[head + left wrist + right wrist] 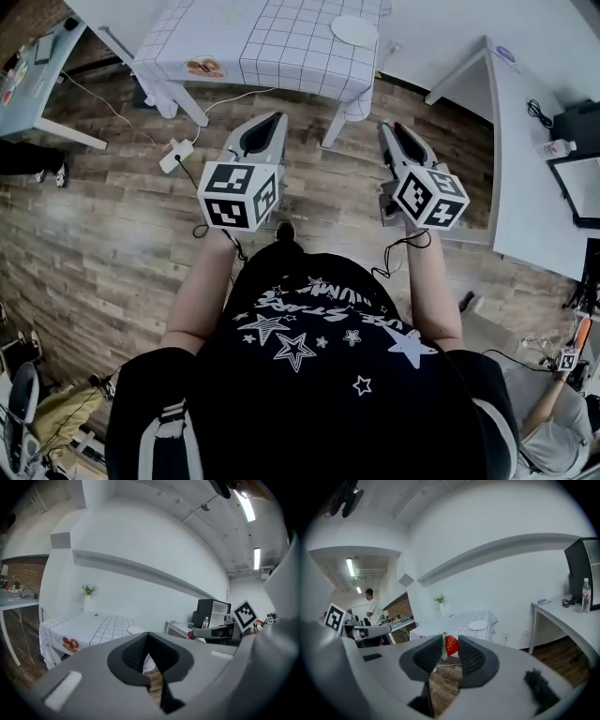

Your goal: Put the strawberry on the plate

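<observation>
The left gripper (148,637) is well short of the plate (354,30). Its jaws are closed tip to tip with nothing between them, so it has no part in the carry.

The plate lies near the far right corner of the desk (281,37), which has a grid cloth. It is bare, so the task's thing has yet to reach it.

The right gripper (450,637) is also well back from the plate, out over the wooden floor. It has the strawberry (452,645) pinched between its ribbed pads, and the jaws stand only as far apart as the fruit is wide.

I judge the strawberry light, soft-skinned and easily bruised, and a little slick where the pads press. A gentle squeeze across the broad middle suits it best, not at the leafy top. That is roughly where it sits now: the red body is high between the jaw tips, with a green leaf showing against the left pad. It looks a shallow hold, and a jolt on the way to the plate could tip it out.
</observation>
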`<state>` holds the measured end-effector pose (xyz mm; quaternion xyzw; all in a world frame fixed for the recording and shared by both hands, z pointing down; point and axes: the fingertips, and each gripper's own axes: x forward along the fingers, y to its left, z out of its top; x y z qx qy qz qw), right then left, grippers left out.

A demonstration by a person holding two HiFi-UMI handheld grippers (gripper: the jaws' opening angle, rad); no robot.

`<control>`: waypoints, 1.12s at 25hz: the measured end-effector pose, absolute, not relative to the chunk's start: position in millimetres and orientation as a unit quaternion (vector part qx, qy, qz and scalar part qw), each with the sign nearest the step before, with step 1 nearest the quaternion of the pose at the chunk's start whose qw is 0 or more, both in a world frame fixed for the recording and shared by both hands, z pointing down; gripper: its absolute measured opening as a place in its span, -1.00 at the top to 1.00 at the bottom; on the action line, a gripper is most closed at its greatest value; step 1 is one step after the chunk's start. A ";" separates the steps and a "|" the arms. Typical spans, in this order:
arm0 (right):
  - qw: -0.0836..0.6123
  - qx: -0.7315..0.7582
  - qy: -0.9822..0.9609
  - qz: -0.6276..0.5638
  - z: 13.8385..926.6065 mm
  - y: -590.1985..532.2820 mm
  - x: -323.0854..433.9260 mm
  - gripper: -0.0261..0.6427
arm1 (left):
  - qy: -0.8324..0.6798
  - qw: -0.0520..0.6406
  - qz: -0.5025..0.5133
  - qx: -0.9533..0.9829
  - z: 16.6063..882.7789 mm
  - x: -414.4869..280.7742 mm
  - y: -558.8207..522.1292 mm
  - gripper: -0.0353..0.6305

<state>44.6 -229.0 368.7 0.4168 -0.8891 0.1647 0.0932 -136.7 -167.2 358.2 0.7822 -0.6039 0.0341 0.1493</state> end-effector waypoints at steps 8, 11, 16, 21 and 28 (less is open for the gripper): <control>0.105 0.441 -0.875 0.169 374.7 -261.0 17.9 0.58 | -0.581 0.156 0.030 0.798 363.5 -170.1 -206.3 0.87; 0.111 0.448 -0.870 0.175 380.1 -267.9 14.1 0.58 | -0.577 0.157 0.032 0.801 366.8 -178.2 -219.4 0.87; 0.115 0.454 -0.864 0.183 386.8 -287.3 9.6 0.58 | -0.572 0.158 0.033 0.804 369.5 -184.6 -237.9 0.87; 0.118 0.441 -0.871 0.184 392.0 -316.3 -8.0 0.58 | -0.579 0.160 0.034 0.799 371.0 -193.6 -256.7 0.87; 0.116 0.413 -0.884 0.185 394.8 -378.4 -31.6 0.58 | -0.564 0.137 0.026 0.814 364.9 -190.9 -297.8 0.87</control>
